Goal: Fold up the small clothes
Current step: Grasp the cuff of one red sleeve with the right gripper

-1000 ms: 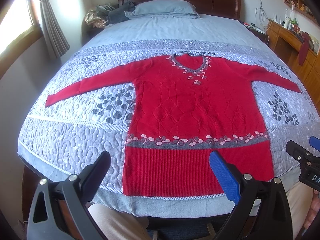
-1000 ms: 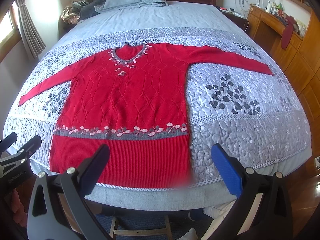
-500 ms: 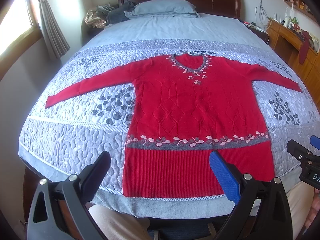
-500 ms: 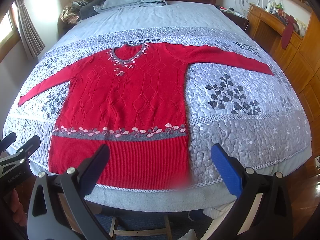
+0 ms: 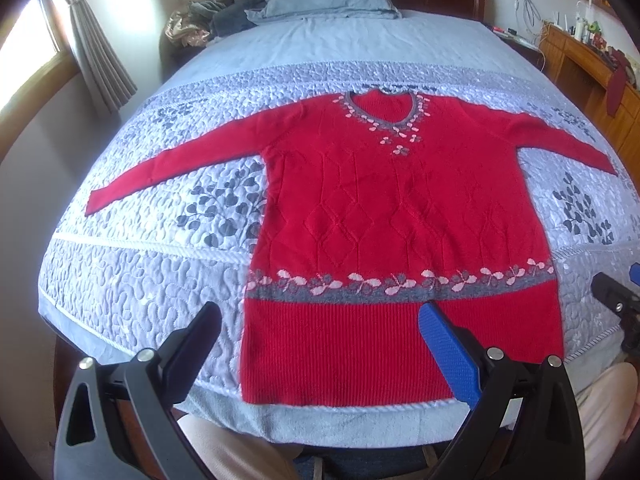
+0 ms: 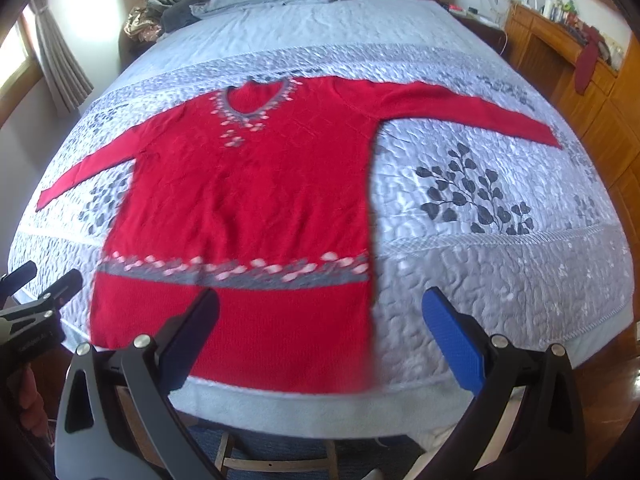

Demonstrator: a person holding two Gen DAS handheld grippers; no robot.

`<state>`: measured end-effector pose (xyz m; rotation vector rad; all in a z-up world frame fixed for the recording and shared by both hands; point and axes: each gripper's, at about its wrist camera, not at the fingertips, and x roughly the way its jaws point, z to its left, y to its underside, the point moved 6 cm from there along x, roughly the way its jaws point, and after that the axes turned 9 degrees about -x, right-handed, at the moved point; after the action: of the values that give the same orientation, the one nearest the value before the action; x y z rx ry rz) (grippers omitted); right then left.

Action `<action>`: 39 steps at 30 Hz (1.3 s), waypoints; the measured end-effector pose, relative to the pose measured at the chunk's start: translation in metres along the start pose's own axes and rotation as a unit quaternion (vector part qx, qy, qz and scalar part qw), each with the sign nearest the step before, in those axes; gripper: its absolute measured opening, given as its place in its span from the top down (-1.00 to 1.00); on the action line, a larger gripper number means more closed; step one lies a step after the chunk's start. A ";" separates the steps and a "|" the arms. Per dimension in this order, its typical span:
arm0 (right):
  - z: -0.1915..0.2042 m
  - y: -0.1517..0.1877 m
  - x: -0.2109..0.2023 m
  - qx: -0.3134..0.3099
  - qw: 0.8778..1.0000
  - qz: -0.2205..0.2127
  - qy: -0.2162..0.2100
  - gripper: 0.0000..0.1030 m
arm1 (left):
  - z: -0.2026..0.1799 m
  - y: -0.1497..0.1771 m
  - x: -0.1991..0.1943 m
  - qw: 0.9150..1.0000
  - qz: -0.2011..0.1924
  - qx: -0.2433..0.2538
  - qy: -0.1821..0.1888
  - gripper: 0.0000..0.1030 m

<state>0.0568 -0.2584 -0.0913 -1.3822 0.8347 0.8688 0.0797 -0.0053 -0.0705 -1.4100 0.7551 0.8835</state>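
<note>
Red sweater (image 5: 392,216) flat on quilted bed (image 5: 152,280); both hand-held grippers (image 5: 320,340) (image 6: 320,328) released, empty.

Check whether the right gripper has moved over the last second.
Yes, slightly: the right gripper has eased forward toward the bed; the red sweater looks larger, its hem lower in this blurred view.

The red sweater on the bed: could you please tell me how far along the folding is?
Done: the red sweater lies flat on the quilt, sleeves spread. In hand: nothing; the left gripper and right gripper are open above its hem. Left: every fold.
</note>
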 end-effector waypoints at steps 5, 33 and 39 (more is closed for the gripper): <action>-0.112 -0.034 0.031 0.066 0.997 0.023 0.037 -0.95 | -0.046 -0.045 0.029 1.000 -0.001 0.016 0.001 -0.93; -0.526 -0.131 0.209 0.255 0.960 0.119 0.007 -0.36 | -0.423 -0.211 0.210 0.993 0.054 0.058 0.090 -0.93; -0.517 -0.138 0.187 0.262 0.961 0.078 -0.047 0.84 | -0.396 -0.217 0.213 0.994 0.056 0.045 0.078 -0.93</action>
<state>0.2701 -0.7710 -0.2065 -0.8139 1.0228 0.7537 0.4003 -0.3770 -0.1632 -1.3788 0.9899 0.8217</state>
